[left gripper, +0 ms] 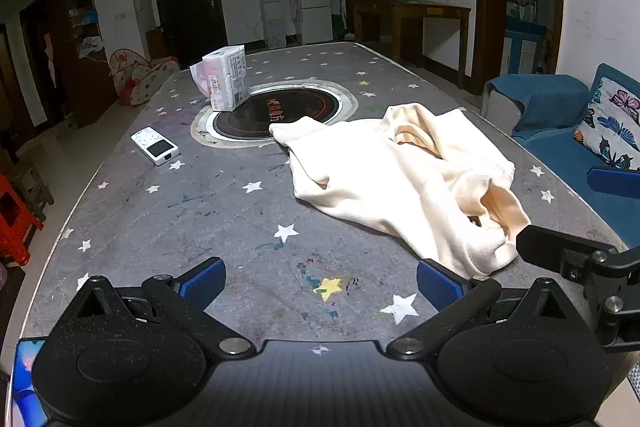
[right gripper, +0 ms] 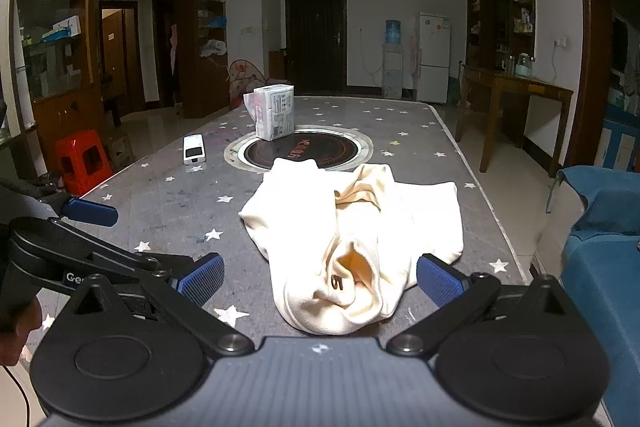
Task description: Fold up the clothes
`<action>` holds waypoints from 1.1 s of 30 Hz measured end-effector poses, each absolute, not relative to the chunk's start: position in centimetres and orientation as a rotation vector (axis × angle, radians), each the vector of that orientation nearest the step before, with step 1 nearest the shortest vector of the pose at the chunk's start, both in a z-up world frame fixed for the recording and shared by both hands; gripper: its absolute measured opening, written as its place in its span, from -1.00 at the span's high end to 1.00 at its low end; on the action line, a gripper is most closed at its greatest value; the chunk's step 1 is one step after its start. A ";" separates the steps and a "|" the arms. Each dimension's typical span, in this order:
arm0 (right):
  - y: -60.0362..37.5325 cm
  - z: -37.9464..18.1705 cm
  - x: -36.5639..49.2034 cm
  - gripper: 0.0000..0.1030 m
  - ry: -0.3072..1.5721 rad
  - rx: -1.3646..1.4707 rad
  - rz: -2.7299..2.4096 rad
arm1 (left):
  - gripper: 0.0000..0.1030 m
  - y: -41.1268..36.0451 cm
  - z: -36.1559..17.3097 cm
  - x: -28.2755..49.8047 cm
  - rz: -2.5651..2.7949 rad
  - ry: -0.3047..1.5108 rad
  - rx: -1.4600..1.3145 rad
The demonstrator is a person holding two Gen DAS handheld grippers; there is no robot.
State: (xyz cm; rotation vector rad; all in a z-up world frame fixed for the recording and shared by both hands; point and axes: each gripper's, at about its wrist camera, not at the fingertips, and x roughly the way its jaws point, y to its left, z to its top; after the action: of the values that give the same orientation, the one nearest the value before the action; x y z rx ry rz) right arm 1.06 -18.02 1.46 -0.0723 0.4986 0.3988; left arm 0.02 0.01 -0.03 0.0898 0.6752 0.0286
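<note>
Left side of the grey star-patterned tablecloth [left gripper: 224, 211]: a small white handheld device with a screen [left gripper: 155, 146] lies flat, well apart from the garment. Next along, a white plastic-wrapped tissue pack [left gripper: 226, 78] stands upright, partly on the rim of the round black inset cooktop [left gripper: 280, 111] at table centre. Both sit clear of the working area; judged unrelated to the task.

Left gripper [left gripper: 320, 281]: jaws spread wide, nothing between the blue pads, hovering over bare cloth with only stars beneath. Its right pad sits just beside the near edge of the garment; contact cannot be confirmed.

Cream-coloured soft knit garment [right gripper: 352, 235]: lies crumpled on the table right of centre, one corner overlapping the cooktop rim, folds bunched toward the near end. A dark printed mark shows on a near fold. Not yet flattened, so folding is judged barely begun.

Right gripper [right gripper: 320, 279]: jaws also spread wide, holding nothing, with the near bunched end of the garment lying between the pads. Likely positioned for a first pinch to spread the cloth out.

Far right: a blue sofa [right gripper: 600, 267] beside the table.
</note>
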 end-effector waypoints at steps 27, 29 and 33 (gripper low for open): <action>-17.9 0.7 2.0 -1.00 0.578 -0.117 0.399 | -1.00 0.2 -0.7 2.0 0.004 0.739 0.055; -17.9 0.6 2.2 -1.00 0.585 -0.125 0.392 | -1.00 0.0 -0.8 2.1 0.003 0.739 0.059; -18.1 0.4 2.6 -1.00 0.608 -0.119 0.386 | -1.00 -0.2 -0.9 2.6 -0.006 0.749 0.055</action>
State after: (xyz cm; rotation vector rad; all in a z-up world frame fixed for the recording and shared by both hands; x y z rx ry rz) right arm 2.62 -18.09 0.36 -0.1188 0.6080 0.3860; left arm 2.57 -0.22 -0.90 0.0549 0.7491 -0.0059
